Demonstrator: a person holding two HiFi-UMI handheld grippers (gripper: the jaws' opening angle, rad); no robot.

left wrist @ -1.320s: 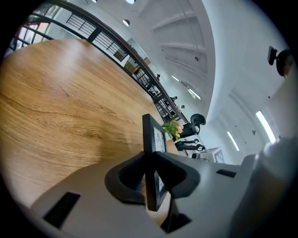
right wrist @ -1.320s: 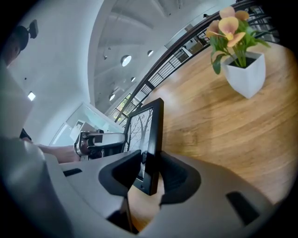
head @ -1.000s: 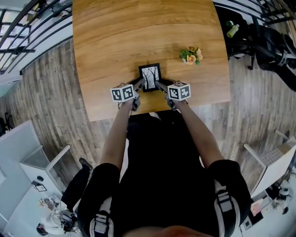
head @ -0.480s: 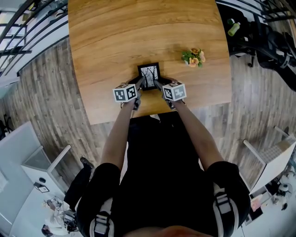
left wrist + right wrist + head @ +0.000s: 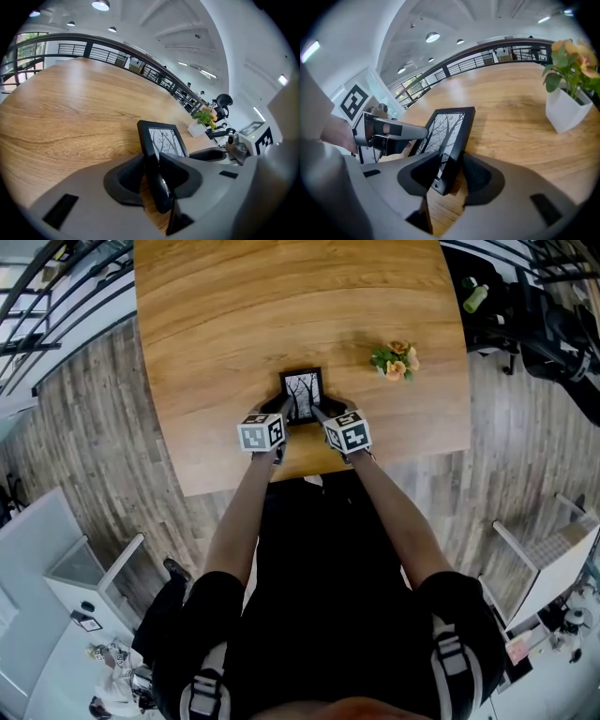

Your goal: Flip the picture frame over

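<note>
**Both grippers loosen on the frame, picture side up**

The broad, warm-toned wooden table (image 5: 234,315) fills the upper part of the head view, with grey plank flooring (image 5: 103,427) around it. The small black rectangular picture frame (image 5: 303,393), with its bare-tree print, sits near the table's front edge, straight ahead of the person. Its print faces up. A small white pot of orange flowers and green leaves (image 5: 396,359) stands well apart from it, to the right.

The left gripper (image 5: 282,408) straddles the frame's left edge and the right gripper (image 5: 321,412) its right edge. Since a second ago the two marker cubes have drawn closer together and rolled, while the frame has kept its place on the table. Both pairs of jaws have just been opening, each with a frame edge between them. In each gripper view a sliver of wood shows beside the frame edge, so the pads seem to have come off it. The wide-angle distortion leaves some doubt whether one pad still brushes the frame.

The jaws stand slackened and spread rather than pinching, which reads as a release. Either the frame is being set down with the flip done, or the grip is being reset before the turn.
</note>
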